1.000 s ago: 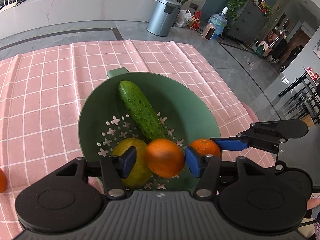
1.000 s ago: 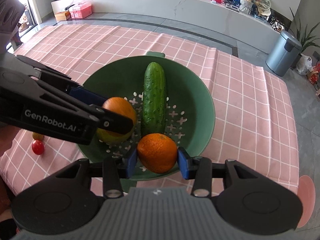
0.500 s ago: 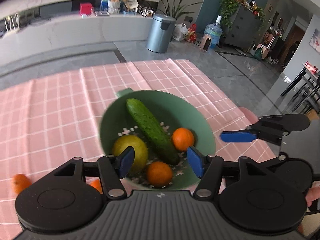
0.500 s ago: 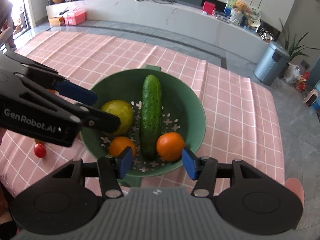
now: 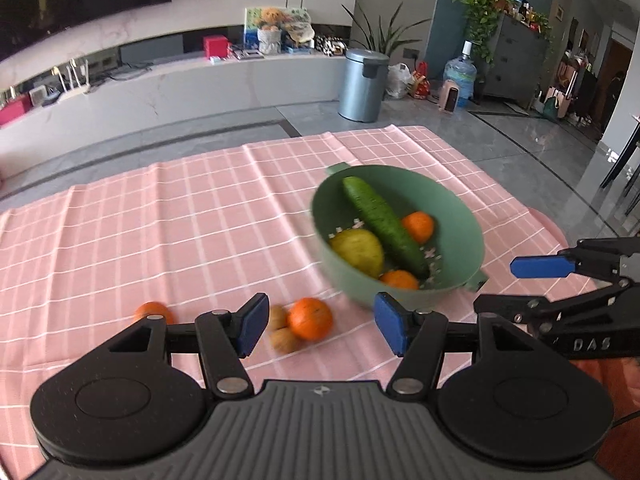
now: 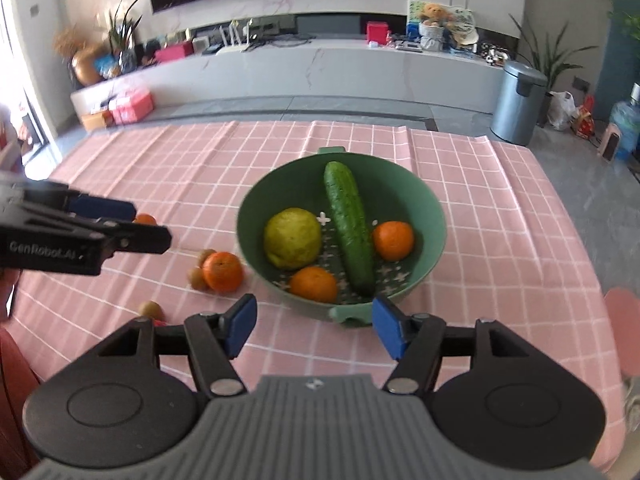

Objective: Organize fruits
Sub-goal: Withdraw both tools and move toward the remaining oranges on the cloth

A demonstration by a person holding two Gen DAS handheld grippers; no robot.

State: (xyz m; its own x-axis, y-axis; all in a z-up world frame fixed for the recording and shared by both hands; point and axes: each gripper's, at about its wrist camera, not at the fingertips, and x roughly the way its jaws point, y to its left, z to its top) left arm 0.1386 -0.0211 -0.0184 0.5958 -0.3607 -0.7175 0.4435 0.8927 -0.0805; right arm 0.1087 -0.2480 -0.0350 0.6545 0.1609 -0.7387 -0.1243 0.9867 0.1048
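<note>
A green colander bowl [image 6: 430,204] on the pink checked cloth holds a cucumber [image 6: 348,226], a yellow-green fruit [image 6: 292,238] and two oranges [image 6: 393,240] [image 6: 314,284]. It also shows in the left wrist view [image 5: 460,216]. Left of the bowl lie an orange [image 6: 223,271] [image 5: 311,318] and small brown fruits [image 6: 197,278] [image 5: 285,340]; another orange [image 5: 154,312] lies further left. My left gripper [image 5: 320,328] is open and empty, raised above the loose fruits. My right gripper [image 6: 314,324] is open and empty, raised in front of the bowl.
A small brown fruit [image 6: 151,310] and something red beside it lie near the front left edge of the cloth. A pink round thing [image 6: 622,328] lies past the table's right side. Behind the table are a white counter and a grey bin [image 6: 518,102].
Both grippers let go of their oranges into the bowl, opened and pulled back and up. The left gripper swung left, so the loose fruits on the cloth now lie before it.
</note>
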